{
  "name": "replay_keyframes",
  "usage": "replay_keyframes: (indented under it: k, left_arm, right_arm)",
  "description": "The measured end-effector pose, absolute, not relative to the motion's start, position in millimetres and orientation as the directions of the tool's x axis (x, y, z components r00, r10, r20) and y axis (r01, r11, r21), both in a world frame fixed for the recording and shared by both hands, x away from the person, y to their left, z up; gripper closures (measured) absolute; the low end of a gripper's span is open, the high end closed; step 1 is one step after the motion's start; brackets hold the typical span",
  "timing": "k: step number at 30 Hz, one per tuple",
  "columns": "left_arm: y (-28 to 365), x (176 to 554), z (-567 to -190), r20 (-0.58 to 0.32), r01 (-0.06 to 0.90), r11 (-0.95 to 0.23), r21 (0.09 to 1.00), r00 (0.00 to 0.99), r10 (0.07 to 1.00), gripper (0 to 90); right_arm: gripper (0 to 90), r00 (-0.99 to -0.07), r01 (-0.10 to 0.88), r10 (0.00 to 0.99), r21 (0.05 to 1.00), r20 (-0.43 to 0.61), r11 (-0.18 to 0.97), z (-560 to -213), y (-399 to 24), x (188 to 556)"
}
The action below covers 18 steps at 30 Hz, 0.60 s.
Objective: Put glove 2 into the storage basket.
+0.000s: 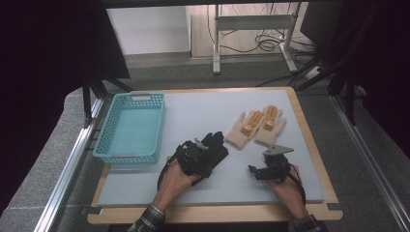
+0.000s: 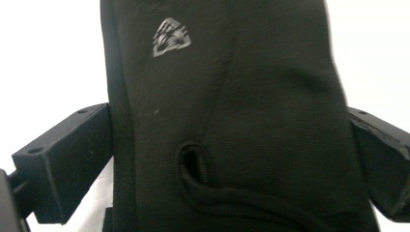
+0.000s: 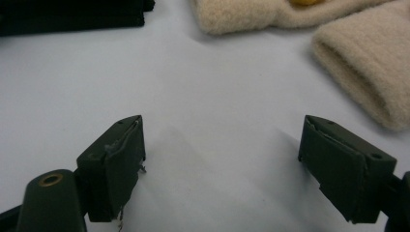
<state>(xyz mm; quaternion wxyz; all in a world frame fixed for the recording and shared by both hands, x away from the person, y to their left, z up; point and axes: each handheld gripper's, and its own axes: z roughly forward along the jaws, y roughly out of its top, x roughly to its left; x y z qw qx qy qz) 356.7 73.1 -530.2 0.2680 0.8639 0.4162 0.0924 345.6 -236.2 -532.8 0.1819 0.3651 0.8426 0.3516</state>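
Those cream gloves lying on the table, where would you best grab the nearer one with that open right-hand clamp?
Probably at the cuff of the right-hand cream glove. It lies flat, its cuff end facing the right gripper, whose jaws stand open just short of it. Come in low from the person's side, pinching the thick ribbed edge.

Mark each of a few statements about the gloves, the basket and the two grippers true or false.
1. The black glove lies between the left gripper's jaws. True.
2. The right gripper is shut on a beige glove. False: its jaws stand wide apart over bare mat, with the beige gloves ahead of it.
3. The basket holds a glove. False: nothing lies in it.
4. The two beige gloves lie side by side on the mat. True.
5. The basket stands at the mat's right edge. False: it stands at the left edge.
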Motion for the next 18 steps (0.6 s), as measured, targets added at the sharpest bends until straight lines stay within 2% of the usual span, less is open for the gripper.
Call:
replay_keyframes:
  k: [2,5,9,10,14,18]
  left_arm:
    - [76.0,358.7,-531.3,-0.082,0.676,-0.494,0.546,0.630,0.772,0.0]
    - [70.6,355.1,-531.7,-0.037,0.660,-0.521,0.542,0.638,0.769,0.0]
    - [72.2,353.0,-528.7,-0.041,0.652,-0.527,0.544,0.649,0.760,8.1]
    - [72.2,353.0,-528.7,-0.041,0.652,-0.527,0.544,0.649,0.760,12.0]
    - [78.0,351.4,-520.6,-0.022,0.642,-0.534,0.550,0.650,0.760,45.2]
    - [83.4,354.4,-518.7,-0.059,0.650,-0.516,0.557,0.651,0.757,58.6]
  right_arm:
    - [16.1,-0.667,0.487,0.743,0.725,-0.050,0.486,-532.8,-236.2,345.7]
    - [16.0,-0.667,0.488,0.743,0.725,-0.049,0.486,-532.8,-236.2,345.7]
    - [16.0,-0.667,0.488,0.743,0.725,-0.050,0.486,-532.8,-236.2,345.6]
    - [16.0,-0.667,0.488,0.743,0.725,-0.050,0.486,-532.8,-236.2,345.6]
    - [16.1,-0.667,0.487,0.743,0.725,-0.050,0.486,-532.8,-236.1,345.7]
    - [16.0,-0.667,0.487,0.743,0.725,-0.050,0.486,-532.9,-236.1,345.6]
